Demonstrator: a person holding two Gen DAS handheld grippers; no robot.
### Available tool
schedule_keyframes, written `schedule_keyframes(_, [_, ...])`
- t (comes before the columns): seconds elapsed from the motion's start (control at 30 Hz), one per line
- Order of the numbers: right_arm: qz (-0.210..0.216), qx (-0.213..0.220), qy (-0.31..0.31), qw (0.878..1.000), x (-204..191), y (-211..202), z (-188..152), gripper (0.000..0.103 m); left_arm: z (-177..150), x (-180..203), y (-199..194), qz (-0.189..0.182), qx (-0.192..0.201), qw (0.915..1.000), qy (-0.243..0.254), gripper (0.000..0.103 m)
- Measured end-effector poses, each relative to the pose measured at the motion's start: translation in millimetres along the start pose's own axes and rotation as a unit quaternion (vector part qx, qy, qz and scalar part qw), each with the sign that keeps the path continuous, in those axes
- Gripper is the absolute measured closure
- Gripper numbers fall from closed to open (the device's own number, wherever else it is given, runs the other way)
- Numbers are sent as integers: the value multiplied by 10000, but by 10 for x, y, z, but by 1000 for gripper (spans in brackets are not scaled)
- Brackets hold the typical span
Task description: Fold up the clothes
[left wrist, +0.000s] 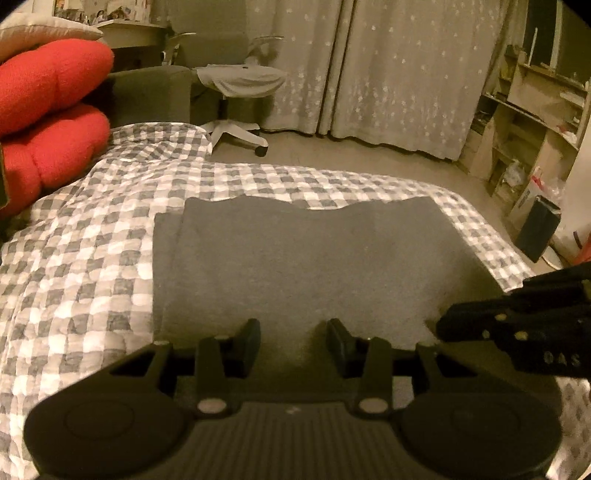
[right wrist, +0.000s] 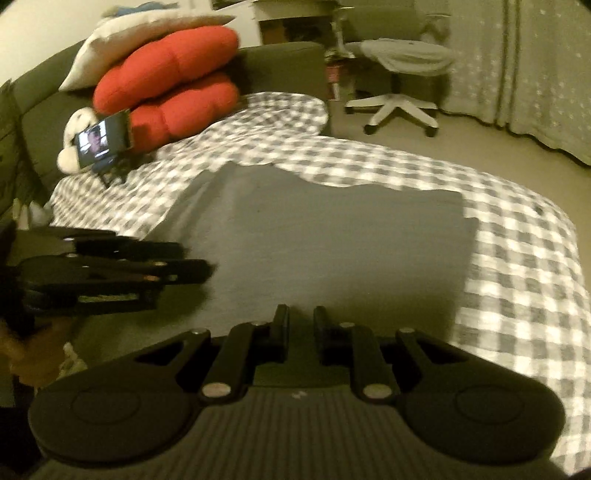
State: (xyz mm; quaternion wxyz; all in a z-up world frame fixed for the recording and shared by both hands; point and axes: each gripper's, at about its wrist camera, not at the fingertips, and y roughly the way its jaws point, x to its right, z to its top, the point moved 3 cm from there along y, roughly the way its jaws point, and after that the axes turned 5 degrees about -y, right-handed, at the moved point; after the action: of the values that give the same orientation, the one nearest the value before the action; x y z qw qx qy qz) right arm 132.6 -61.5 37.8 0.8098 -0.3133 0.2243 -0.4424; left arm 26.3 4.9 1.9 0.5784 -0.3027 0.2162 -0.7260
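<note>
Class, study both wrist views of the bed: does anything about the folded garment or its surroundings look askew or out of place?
Mostly tidy. The grey garment lies flat on the checked quilt, but its far edge is wavy and an under-layer sticks out along its left side, so the fold is not square. A lit phone is propped by the red cushions.

I count one folded grey garment (left wrist: pixel 295 266) on one checked bed cover (left wrist: pixel 74 266), two red cushions (right wrist: pixel 166 59) stacked under one pale pillow (right wrist: pixel 122 33), one phone (right wrist: pixel 101 142), one white swivel chair (right wrist: pixel 399 74), and my two grippers, left (left wrist: pixel 293 341) and right (right wrist: pixel 301 330).
</note>
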Motion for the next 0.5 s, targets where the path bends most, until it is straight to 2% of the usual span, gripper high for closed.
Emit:
schedule_keyframes(0.17, [235, 7, -252, 9994, -177, 14, 7, 82, 4, -14, 65, 23, 28, 10000, -27, 62])
schedule_keyframes(0.27, [206, -123, -370, 9990, -231, 69, -17, 83, 5, -11, 72, 39, 30, 10000, -22, 62])
schedule_keyframes(0.37, [-21, -312, -339, 9989, -189, 152, -50, 85, 21, -24, 11, 39, -3, 9999, -104, 62])
schedule_keyframes(0.5, [27, -190, -48, 9998, -154, 98, -15, 83, 39, -1, -173, -90, 174, 9998, 15, 62])
